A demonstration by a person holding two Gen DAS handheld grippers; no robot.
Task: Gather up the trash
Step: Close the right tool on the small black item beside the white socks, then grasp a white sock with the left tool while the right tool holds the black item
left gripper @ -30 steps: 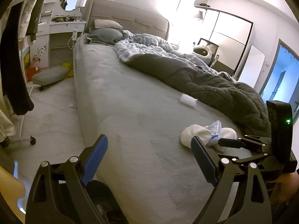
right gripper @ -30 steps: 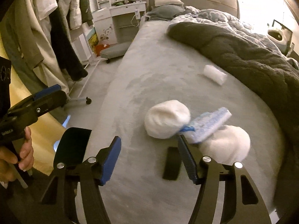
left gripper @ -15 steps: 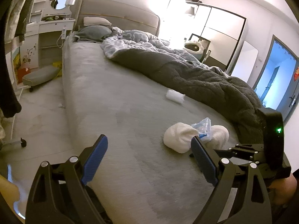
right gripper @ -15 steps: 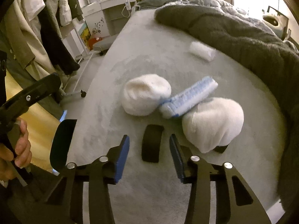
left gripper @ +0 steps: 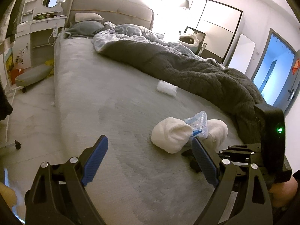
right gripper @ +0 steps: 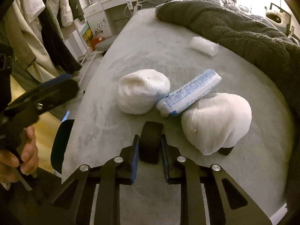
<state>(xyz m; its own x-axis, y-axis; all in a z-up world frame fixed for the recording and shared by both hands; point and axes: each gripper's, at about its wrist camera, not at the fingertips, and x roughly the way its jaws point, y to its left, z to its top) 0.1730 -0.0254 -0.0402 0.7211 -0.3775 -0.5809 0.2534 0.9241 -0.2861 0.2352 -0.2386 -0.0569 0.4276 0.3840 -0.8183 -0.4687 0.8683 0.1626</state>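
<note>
On the grey bed lie two white balled cloths, a blue-and-white plastic packet between them, a small white wrapper farther back, and a flat black strip nearest me. My right gripper is shut on the black strip, its blue pads against both sides. My left gripper is open and empty above the bed's near left part. The cloths and packet lie just beyond its right finger. The wrapper shows farther off.
A dark grey blanket covers the bed's right half. Pillows lie at the headboard. A white dresser and a low stool stand left of the bed. Clothes hang at left. A dark bag opening sits beside the bed edge.
My right gripper moved forward and down and closed its jaws onto the black strip. My left gripper swung right over the bed and stayed open.
</note>
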